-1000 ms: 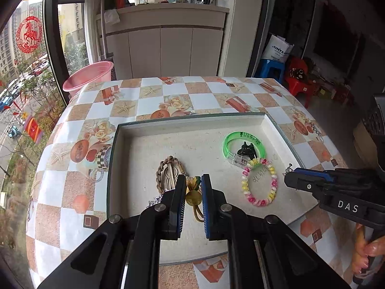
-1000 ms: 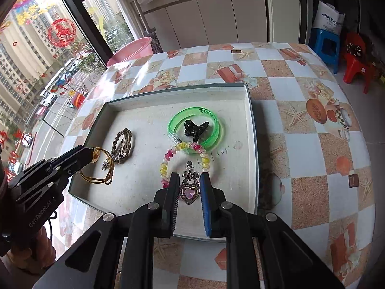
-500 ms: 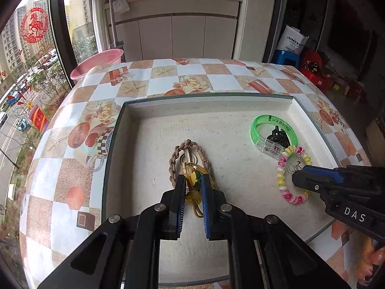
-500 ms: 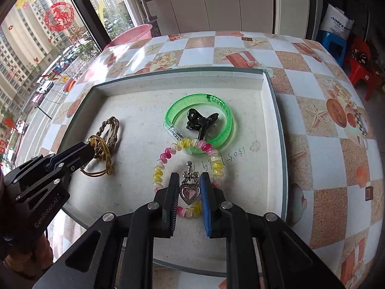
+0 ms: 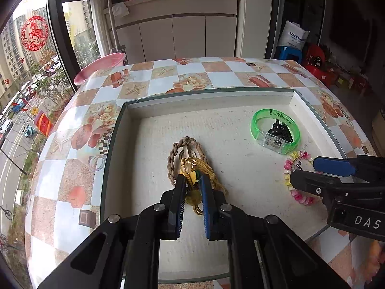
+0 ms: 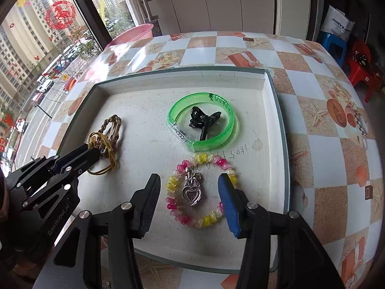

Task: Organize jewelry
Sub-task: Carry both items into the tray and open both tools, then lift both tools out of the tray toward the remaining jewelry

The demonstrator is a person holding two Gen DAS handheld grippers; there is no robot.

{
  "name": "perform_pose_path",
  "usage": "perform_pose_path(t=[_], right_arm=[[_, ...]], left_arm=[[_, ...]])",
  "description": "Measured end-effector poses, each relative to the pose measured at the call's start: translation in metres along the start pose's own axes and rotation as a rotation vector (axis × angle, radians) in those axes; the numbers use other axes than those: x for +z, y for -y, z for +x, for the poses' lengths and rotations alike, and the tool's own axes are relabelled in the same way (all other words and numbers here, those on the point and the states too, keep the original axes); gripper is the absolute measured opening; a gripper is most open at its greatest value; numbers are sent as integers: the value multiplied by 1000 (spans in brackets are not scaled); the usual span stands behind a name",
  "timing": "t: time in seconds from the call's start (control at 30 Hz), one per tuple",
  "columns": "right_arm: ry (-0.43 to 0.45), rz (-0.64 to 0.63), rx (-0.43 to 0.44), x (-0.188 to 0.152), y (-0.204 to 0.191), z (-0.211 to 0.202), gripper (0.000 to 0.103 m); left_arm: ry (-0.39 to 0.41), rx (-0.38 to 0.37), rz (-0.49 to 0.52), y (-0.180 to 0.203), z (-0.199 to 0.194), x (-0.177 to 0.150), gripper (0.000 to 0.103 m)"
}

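A shallow white tray (image 6: 269, 89) lies on the tiled table. My left gripper (image 5: 192, 183) is shut on a gold cord bracelet (image 5: 204, 168), held low over a brown braided bracelet (image 5: 179, 149); both bracelets show in the right wrist view, the gold one (image 6: 105, 154) and the braided one (image 6: 113, 125). My right gripper (image 6: 190, 187) is open, its fingers on either side of a silver heart pendant (image 6: 192, 193) lying inside a pink-and-yellow bead bracelet (image 6: 175, 209). A green bangle (image 6: 226, 130) rings a black hair claw (image 6: 204, 120).
The tray (image 5: 125, 125) has raised walls on all sides. A pink basin (image 5: 101, 67) stands beyond the table's far left edge. Cabinets stand behind the table, and a window is at the left. Red and blue stools (image 6: 336, 45) are at the far right.
My right gripper has opened and let go of the heart pendant, which now lies inside the bead bracelet. My left gripper has carried the gold bracelet forward over the braided one.
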State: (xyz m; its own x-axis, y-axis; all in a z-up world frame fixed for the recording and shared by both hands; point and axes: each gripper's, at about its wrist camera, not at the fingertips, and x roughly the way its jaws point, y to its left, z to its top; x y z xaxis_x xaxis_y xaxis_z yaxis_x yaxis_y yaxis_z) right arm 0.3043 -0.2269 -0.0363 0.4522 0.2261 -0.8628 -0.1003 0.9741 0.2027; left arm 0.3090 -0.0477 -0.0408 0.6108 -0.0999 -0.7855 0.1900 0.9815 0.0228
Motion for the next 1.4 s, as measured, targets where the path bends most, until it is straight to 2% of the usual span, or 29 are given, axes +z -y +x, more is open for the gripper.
perform_pose_path(t=[0.1, 0.17, 0.3, 0.53, 0.8, 0.83, 0.87, 0.9, 0.93, 1.0, 1.13, 1.4], right_arm=[[19, 24, 22, 2, 3, -9, 66], [35, 48, 39, 2, 5, -16, 79], [61, 82, 59, 2, 10, -28, 80], [98, 103, 43, 2, 16, -47, 80], [90, 99, 13, -3, 16, -52, 84], [87, 100, 16, -4, 16, -52, 84], [85, 99, 14, -5, 15, -53, 85], [82, 95, 12, -6, 14, -53, 85], [80, 91, 9, -7, 13, -53, 86], [84, 85, 3, -9, 12, -56, 88], [100, 93, -4, -11, 13, -62, 103], [146, 33, -69, -31, -2, -88, 103]], left_arm=[[11, 9, -4, 0, -3, 1, 26], [19, 19, -8, 0, -6, 2, 26], [27, 11, -14, 0, -10, 4, 26], [44, 6, -28, -3, -16, 7, 26], [57, 10, -42, -7, -24, 9, 26], [57, 13, -42, -8, -25, 10, 35], [55, 15, -46, -8, -26, 10, 85], [62, 28, -59, -9, -29, 10, 103], [95, 39, -73, -11, -35, 9, 103], [99, 31, -71, -11, -39, 10, 103], [107, 42, -68, -13, -48, 8, 103], [108, 37, -67, -15, -82, -11, 103]])
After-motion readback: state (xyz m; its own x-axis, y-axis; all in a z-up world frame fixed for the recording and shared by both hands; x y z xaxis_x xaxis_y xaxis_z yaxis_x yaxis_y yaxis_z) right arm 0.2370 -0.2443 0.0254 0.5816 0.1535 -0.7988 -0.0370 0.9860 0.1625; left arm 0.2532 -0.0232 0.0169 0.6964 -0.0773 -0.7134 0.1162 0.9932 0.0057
